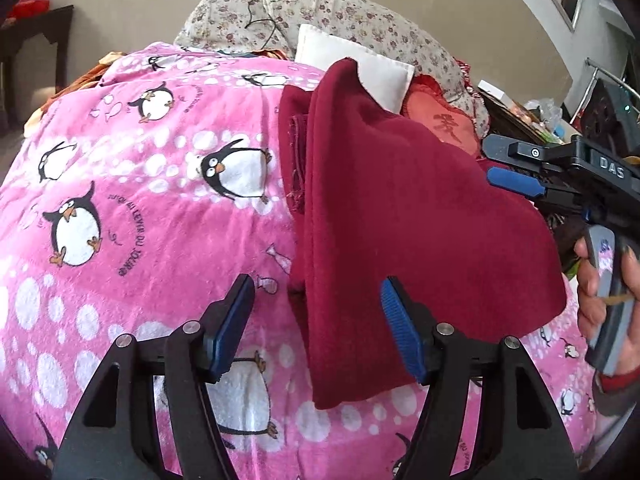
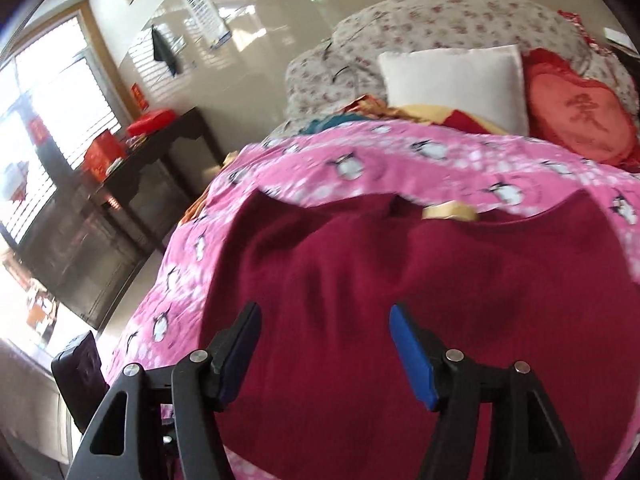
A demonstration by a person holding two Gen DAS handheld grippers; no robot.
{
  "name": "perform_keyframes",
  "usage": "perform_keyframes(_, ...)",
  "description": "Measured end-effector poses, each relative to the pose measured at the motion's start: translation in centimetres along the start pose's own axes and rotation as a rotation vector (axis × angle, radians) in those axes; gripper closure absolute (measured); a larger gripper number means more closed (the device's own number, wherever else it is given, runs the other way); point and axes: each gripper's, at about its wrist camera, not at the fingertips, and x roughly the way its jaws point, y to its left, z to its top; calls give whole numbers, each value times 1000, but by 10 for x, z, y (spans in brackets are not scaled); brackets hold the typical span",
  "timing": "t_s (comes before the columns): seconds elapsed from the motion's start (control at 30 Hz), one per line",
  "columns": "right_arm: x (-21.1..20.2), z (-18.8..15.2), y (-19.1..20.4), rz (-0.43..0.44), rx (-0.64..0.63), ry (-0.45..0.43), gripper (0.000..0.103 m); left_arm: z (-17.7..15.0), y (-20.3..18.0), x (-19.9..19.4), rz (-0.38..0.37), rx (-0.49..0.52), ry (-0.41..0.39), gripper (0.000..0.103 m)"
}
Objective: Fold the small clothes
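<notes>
Nearest in the left wrist view, the left hand-held gripper [image 1: 318, 320] hangs with its blue-padded fingers spread wide, holding nothing, just above the near edge of the dark red fleece garment [image 1: 400, 216]. That garment lies on the bed's pink plush blanket printed with penguins and white dots [image 1: 132, 200], folded lengthwise, with a doubled seam edge showing along its left side. To the right, the right hand-held gripper [image 1: 516, 168] reaches in over the garment's far right part; a person's hand [image 1: 600, 280] grips its grey handle. From this angle its fingers look close together, but the right wrist view shows them parted.

In the right wrist view, the right hand-held gripper [image 2: 326, 344] is likewise spread apart and empty, poised over the dark red fleece garment [image 2: 400, 280], which fills the foreground and spreads across the pink penguin blanket [image 2: 360, 156]. The picture is blurred here.

Beyond the blanket sit a white square pillow [image 2: 456, 80] and, beside it to the right, a red heart-shaped cushion with an embroidered character [image 2: 580, 120]. Behind both lies a bundled floral-print quilt [image 2: 440, 20]. Further left stands a dark wooden desk [image 2: 168, 148] carrying red boxes [image 2: 104, 156], near a bright window with blinds [image 2: 52, 100].
</notes>
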Motion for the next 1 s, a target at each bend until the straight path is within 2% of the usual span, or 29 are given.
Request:
perform_keyframes(0.2, 25, -5, 34, 22, -33, 43, 37, -3, 1, 4, 6, 6, 12, 37)
perform_keyframes(0.4, 39, 2, 62, 14, -80, 39, 36, -3, 4, 5, -9, -6, 18, 36)
perform_keyframes(0.87, 88, 14, 87, -38, -92, 87, 35, -2, 8, 9, -33, -12, 28, 31)
perform_keyframes(1.0, 101, 16, 92, -73, -101, 110, 35, -1, 7, 12, -45, -11, 36, 26)
